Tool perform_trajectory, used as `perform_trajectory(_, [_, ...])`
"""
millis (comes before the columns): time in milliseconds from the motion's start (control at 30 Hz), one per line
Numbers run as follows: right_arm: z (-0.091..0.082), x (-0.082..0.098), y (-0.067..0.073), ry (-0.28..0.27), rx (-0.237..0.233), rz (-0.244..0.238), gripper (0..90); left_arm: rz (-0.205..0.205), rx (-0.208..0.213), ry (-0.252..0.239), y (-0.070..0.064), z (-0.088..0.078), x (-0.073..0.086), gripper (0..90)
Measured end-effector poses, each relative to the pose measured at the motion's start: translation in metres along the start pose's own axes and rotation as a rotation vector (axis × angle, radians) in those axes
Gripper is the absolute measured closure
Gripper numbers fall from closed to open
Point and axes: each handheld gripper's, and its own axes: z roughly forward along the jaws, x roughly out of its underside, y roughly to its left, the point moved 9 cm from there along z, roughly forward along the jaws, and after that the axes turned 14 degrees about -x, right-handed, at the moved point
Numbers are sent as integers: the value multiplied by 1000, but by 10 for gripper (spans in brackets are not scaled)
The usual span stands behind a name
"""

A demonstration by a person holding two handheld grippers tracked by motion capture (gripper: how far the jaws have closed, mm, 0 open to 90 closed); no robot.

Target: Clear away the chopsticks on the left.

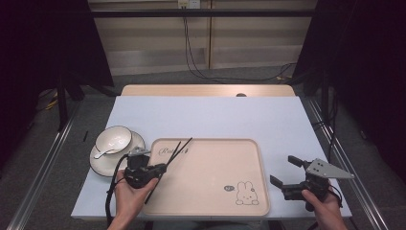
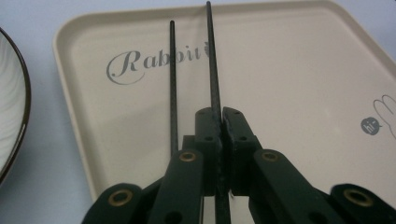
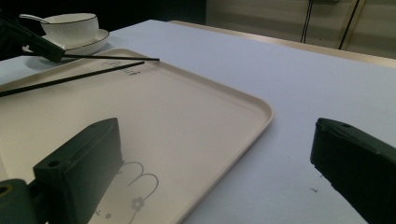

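A: Beige plastic tray with a rabbit drawing lies on the pale blue desk; from the high view, the left tongs sit at the tray's near left edge, clenched on a pair of thin black chopsticks that slant over the tray's left part. The right tongs, just off the tray's right edge, are released and hold nothing.

B: And the white bowl with a dark rim, on its saucer?

A: Left of the tray, a white spoon resting in it.

B: Left gripper view?

A: One stick is pinched between the jaws; the other runs beside them, so I'd judge the grip uneven. Lower slowly, keeping both sticks level over the tray.

B: Right gripper view?

A: Jaws wide apart; the slender, matte sticks splay near the tray's far corner.
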Motion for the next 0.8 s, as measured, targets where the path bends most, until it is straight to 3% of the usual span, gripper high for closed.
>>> perform_trajectory(400, [1,0,1,2,-2,2,18,-9,-32,52,-2,7,13,856])
perform_trajectory(533, [0,0,0,2,0,0,18,14,-44,84,-6,11,18,855])
perform_trajectory(800, [1,0,1,2,-6,0,18,12,-52,106,-8,17,23,851])
